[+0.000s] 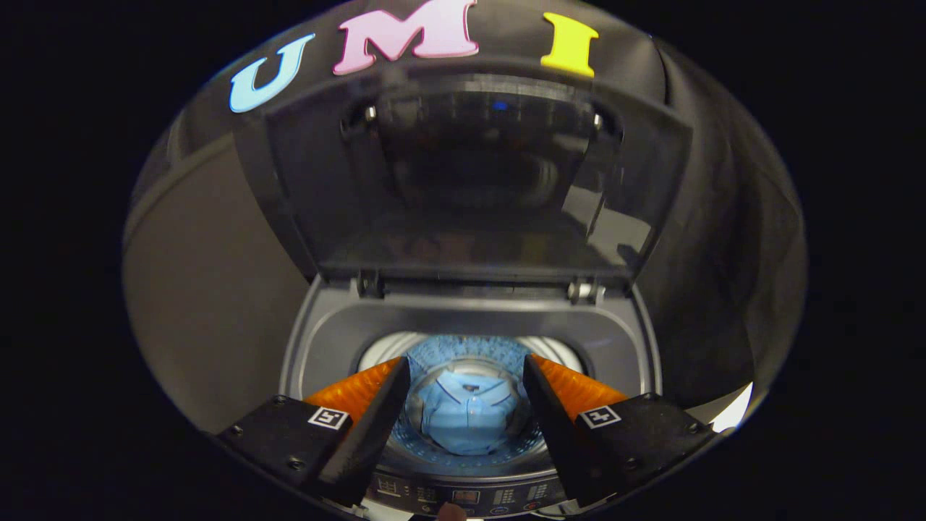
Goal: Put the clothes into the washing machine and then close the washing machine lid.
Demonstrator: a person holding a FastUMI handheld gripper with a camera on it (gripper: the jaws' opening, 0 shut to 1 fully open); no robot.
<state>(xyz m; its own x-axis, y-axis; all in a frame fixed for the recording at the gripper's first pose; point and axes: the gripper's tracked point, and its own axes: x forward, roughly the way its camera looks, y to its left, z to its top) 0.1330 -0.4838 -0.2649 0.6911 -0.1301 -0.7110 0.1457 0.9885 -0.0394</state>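
The gripper (466,383) rides nearest the camera, its fingers (362,427) spread wide and holding nothing, hanging above the mouth of the washing machine (325,340). Just below the fingers runs the machine's control panel (466,497), and a small rounded thing, perhaps a fingertip, shows at the panel's near edge, too small to tell for sure.

The task's thing, a light blue collared shirt (466,416), lies folded at the bottom of the drum (463,354), seen down through the gap between the fingers. With the shirt lying inside the machine, the loading part looks done, and the step in hand is, as I judge it, closing the lid (470,174).

The lid stands upright at the back of the machine, beyond the drum, hinged along the rear rim (586,291). To do this well, the fingers should rise clear of the drum mouth without dipping toward the shirt, reach over the lid's top edge, farthest from the hinges, and draw it forward and down in an arc about those hinges. Pressing near the middle of that edge should keep the lid from twisting. Lowering it gently the last part of the way avoids a slam and keeps the fingers from being caught under the lid as it meets the machine's rim.
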